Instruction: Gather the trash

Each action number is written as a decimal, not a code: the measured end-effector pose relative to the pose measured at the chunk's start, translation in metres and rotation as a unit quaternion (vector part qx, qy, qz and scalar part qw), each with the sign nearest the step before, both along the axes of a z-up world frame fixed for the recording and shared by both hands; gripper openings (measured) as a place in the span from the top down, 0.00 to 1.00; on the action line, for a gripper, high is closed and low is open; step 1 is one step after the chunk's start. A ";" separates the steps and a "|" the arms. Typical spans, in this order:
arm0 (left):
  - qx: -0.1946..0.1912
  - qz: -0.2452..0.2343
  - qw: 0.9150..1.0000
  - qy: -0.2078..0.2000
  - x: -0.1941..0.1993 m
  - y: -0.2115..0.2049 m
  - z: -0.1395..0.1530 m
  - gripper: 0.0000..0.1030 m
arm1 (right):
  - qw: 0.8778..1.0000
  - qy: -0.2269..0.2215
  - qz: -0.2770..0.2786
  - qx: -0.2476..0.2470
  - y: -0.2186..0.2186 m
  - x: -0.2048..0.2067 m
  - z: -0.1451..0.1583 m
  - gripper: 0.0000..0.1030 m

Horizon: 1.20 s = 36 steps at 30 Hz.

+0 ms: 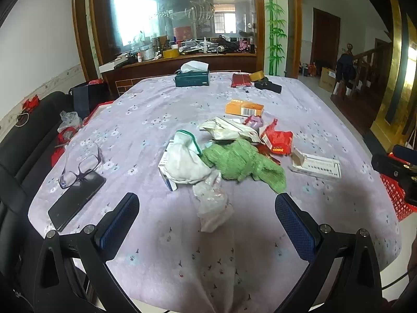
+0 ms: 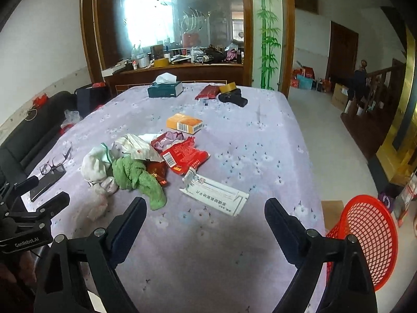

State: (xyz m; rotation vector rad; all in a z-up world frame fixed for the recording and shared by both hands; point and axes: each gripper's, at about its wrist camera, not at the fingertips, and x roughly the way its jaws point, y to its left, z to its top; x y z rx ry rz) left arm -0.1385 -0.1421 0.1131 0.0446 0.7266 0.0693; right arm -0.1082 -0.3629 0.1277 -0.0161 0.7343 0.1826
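A heap of trash lies mid-table: a green cloth (image 1: 242, 163) (image 2: 135, 176), white crumpled bags (image 1: 186, 163) (image 2: 95, 165), a clear plastic wad (image 1: 212, 203), red wrappers (image 1: 277, 139) (image 2: 185, 155), a white medicine box (image 1: 316, 165) (image 2: 215, 195) and an orange box (image 1: 243, 108) (image 2: 185, 123). My left gripper (image 1: 207, 208) is open and empty, hovering just short of the plastic wad. My right gripper (image 2: 206, 212) is open and empty, near the white box. A red mesh basket (image 2: 365, 237) (image 1: 396, 195) stands off the table's right edge.
Glasses (image 1: 80, 167) rest on a black phone (image 1: 77, 199) at the table's left. A tissue box (image 1: 192, 77), a red packet (image 1: 241, 80), tape and a black object (image 1: 268, 86) sit at the far edge. A black chair (image 1: 23, 140) stands left.
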 end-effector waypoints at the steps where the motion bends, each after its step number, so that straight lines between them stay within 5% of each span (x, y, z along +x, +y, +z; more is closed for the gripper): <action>1: 0.001 -0.001 1.000 0.002 -0.001 -0.002 0.000 0.00 | 1.000 0.002 0.001 0.000 -0.001 0.000 -0.001 0.08; 36: 0.002 0.022 1.000 0.009 -0.018 -0.007 -0.005 0.00 | 0.999 0.021 0.041 -0.007 -0.003 0.000 -0.011 0.08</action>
